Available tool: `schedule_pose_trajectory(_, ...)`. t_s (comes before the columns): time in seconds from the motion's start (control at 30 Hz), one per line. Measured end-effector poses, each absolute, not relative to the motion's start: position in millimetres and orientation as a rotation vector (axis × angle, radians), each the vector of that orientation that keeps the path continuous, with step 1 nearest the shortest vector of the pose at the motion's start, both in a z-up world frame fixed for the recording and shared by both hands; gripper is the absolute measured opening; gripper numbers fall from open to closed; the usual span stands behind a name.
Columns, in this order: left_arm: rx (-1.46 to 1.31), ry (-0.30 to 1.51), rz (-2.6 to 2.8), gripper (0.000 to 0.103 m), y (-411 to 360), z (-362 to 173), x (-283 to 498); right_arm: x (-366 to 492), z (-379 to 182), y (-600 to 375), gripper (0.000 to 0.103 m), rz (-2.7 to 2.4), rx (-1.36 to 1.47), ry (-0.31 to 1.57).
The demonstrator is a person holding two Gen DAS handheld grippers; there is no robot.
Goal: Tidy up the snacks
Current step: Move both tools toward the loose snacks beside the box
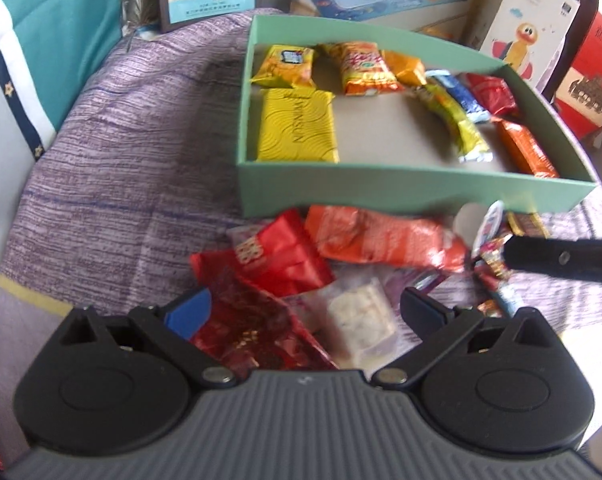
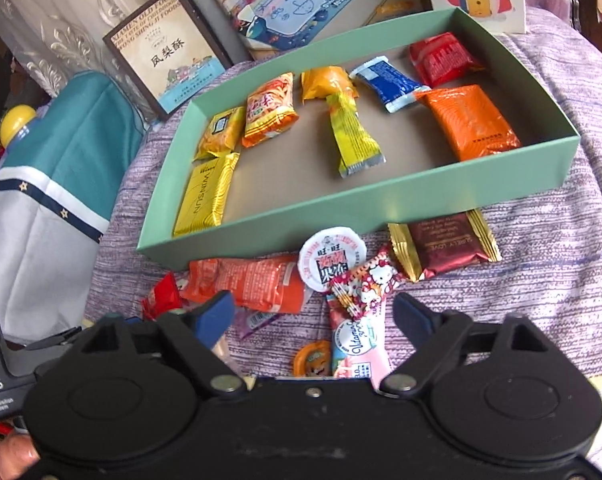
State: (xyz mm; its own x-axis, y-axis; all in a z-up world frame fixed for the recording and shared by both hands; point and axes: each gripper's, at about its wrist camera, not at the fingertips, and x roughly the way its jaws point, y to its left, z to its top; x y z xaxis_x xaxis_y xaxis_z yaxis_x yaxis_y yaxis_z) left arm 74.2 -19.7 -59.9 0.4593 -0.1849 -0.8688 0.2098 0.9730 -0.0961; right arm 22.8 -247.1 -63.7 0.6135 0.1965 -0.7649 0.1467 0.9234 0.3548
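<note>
Purple-grey woven cloth (image 2: 541,280), covering the whole work surface.

Shallow mint-green cardboard box (image 2: 285,216), open-topped, brown floor, lying on the cloth. Contents, all flat on the floor:
- yellow WINSUN foil packet (image 2: 206,196), near-left corner;
- orange foil pillow packet (image 2: 471,122), right side, by the near wall;
- orange-and-yellow striped snack bag (image 2: 268,111), far left;
- long yellow-green wrapper (image 2: 353,138), centre, its far end touching a small orange-yellow pouch (image 2: 328,82);
- blue-and-white sachet (image 2: 389,80), far centre-right;
- red crinkled packet (image 2: 441,58), far right corner;
- small yellow biscuit packet (image 2: 220,133), just beyond the WINSUN packet.

Loose snacks on the cloth in front of the box:
- long orange plastic packet (image 2: 253,284), just outside the near wall;
- maroon bar with gold crimped ends (image 2: 445,246), tucked against the near wall;
- bright red foil pouches (image 1: 285,258), overlapping;
- dark red patterned pouch (image 1: 245,332);
- clear-wrapped pale nougat block (image 1: 361,320);
- round white jelly-cup lid (image 2: 333,258);
- red-and-white cartoon-cat candy wrapper (image 2: 365,284);
- pink-and-blue sachet (image 2: 359,350).

Left gripper (image 1: 305,308): fingers spread wide, holding nothing, over the dark red pouch and nougat block.

Right gripper (image 2: 313,316): fingers apart, nothing pinched; the cartoon-cat wrapper and pink sachet lie between them.
</note>
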Motion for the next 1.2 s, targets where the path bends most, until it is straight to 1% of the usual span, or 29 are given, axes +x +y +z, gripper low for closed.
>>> schedule_pose_trajectory(0.1,0.016,1.072,-0.24,0.103,-10.1,-64.4,72.3,28.7,-62.5,-236.9,0.06,0.069,0.378,0.913)
schedule_pose_trajectory(0.17,0.013,1.08,-0.235,0.103,-2.9,-66.6,72.2,35.9,-61.5,-227.1,0.057,0.099,0.352,0.915)
schedule_pose_trajectory(0.43,-0.002,1.041,-0.228,0.103,26.8,-61.3,66.8,88.3,-70.6,-186.7,0.057,0.198,0.25,0.947)
schedule_pose_trajectory(0.57,-0.061,1.073,-0.229,0.103,42.4,-63.7,68.4,106.9,-79.4,-175.5,0.058,0.207,0.194,0.97)
schedule_pose_trajectory(0.67,-0.135,1.092,-0.255,0.103,47.9,-63.5,70.8,106.5,-80.0,-173.0,0.061,0.217,0.189,0.983)
schedule_pose_trajectory(0.73,-0.146,1.091,-0.269,0.103,44.1,-63.7,72.5,104.0,-78.1,-172.6,0.061,0.231,0.196,1.006)
schedule_pose_trajectory(0.93,-0.058,1.089,-0.267,0.103,28.8,-71.8,73.7,80.7,-78.1,-185.5,0.061,0.256,0.348,1.078)
schedule_pose_trajectory(1.2,-0.039,1.089,-0.235,0.103,53.2,-73.9,65.5,84.1,-75.5,-170.6,0.061,0.278,0.257,1.079)
